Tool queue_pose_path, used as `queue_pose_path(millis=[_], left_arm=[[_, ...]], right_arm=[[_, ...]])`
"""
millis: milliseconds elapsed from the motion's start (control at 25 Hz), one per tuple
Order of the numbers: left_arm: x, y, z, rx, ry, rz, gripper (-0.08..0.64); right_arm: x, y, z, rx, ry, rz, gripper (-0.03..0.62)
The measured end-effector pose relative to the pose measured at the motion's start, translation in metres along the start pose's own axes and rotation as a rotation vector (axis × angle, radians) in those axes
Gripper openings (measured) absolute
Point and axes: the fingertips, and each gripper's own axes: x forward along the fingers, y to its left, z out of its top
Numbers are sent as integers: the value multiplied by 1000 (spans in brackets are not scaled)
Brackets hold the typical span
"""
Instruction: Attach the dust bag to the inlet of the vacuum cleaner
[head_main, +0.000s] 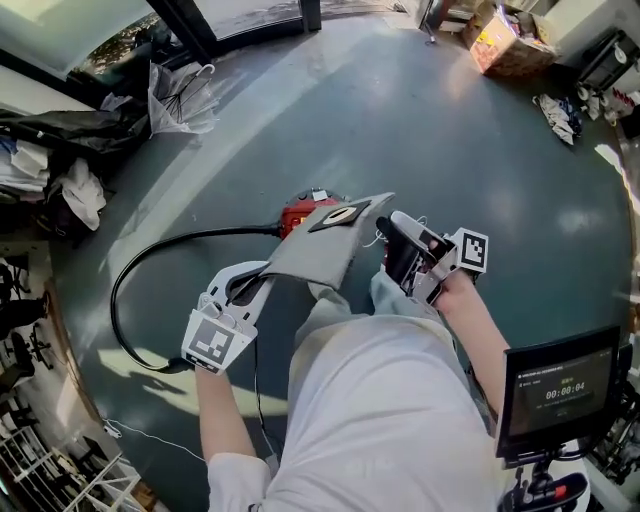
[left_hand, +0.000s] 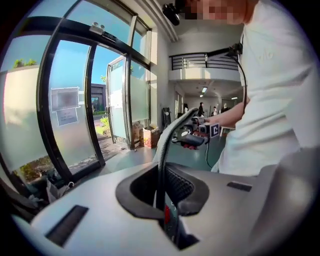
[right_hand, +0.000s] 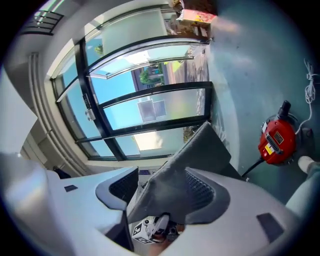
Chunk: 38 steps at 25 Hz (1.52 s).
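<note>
My left tongs (head_main: 250, 283) are pinched narrow on one edge of the grey dust bag (head_main: 318, 252), held up above the floor (head_main: 420, 130). Behind the bag, the red vacuum cleaner (head_main: 297, 214) sits on the floor. My right tongs (head_main: 392, 232) gape wide, with the bag's other end between them, unclamped.

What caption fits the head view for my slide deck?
Left tool pinches the grey dust bag over the red vacuum cleaner.

Dust bag (head_main: 322, 252) grey; vacuum cleaner (right_hand: 277, 140) red; hose (head_main: 200, 236) black; floor (head_main: 400, 130) dark teal; shirt (head_main: 380, 420) white.
</note>
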Motion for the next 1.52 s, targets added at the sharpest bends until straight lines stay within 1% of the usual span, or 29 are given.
queue_pose_path(millis=[80,240,360,440,480,560,600,640,680,720,800,840,880,960,1000,1080,1160,1240,1280,1400,1520], left_arm=[[7,7,-2,40,46,5,18],[18,22,9,65,82,13,18],[28,11,15,93,111,18,18],[41,9,10,104,134,27,18],[50,11,5,102,141,32,18],[68,14,-4,85,142,41,18],[74,14,-7,62,135,44,18],[77,12,-7,25,121,46,18],[78,12,-6,-31,98,49,18],[79,14,-4,-101,70,53,18],[84,19,-4,-243,23,52,20],[91,18,-8,-292,19,45,20],[100,14,-16,-321,29,31,20],[125,-3,-37,-354,69,-20,24],[141,-14,-49,-378,83,-50,43],[180,-35,-73,-455,91,-114,61],[224,-51,-101,-558,75,-170,72],[267,-61,-132,-659,51,-196,75],[288,-65,-149,-701,41,-201,75],[348,-78,-200,-785,39,-193,89],[395,-90,-254,-870,51,-147,94]], right_arm=[[14,-12,11,41,11,-39,268],[42,-44,28,120,56,-133,268],[35,-62,29,226,59,-146,268],[30,-84,35,276,67,-155,264],[28,-98,39,292,76,-164,250],[26,-121,45,311,84,-178,131],[23,-126,46,312,76,-177,81],[19,-127,46,309,59,-165,61],[15,-123,46,304,36,-147,54],[13,-119,48,292,14,-132,47],[10,-110,53,243,-22,-127,40],[4,-108,59,220,-45,-131,37],[-4,-109,67,207,-77,-133,37],[-28,-115,87,190,-145,-138,35],[-42,-118,98,171,-167,-148,35],[-68,-126,122,99,-179,-179,34],[-91,-146,148,0,-170,-219,34],[-109,-174,171,-85,-158,-252,34],[-117,-192,181,-107,-158,-268,34],[-143,-251,214,-120,-177,-323,34],[-162,-310,234,-120,-178,-375,34]])
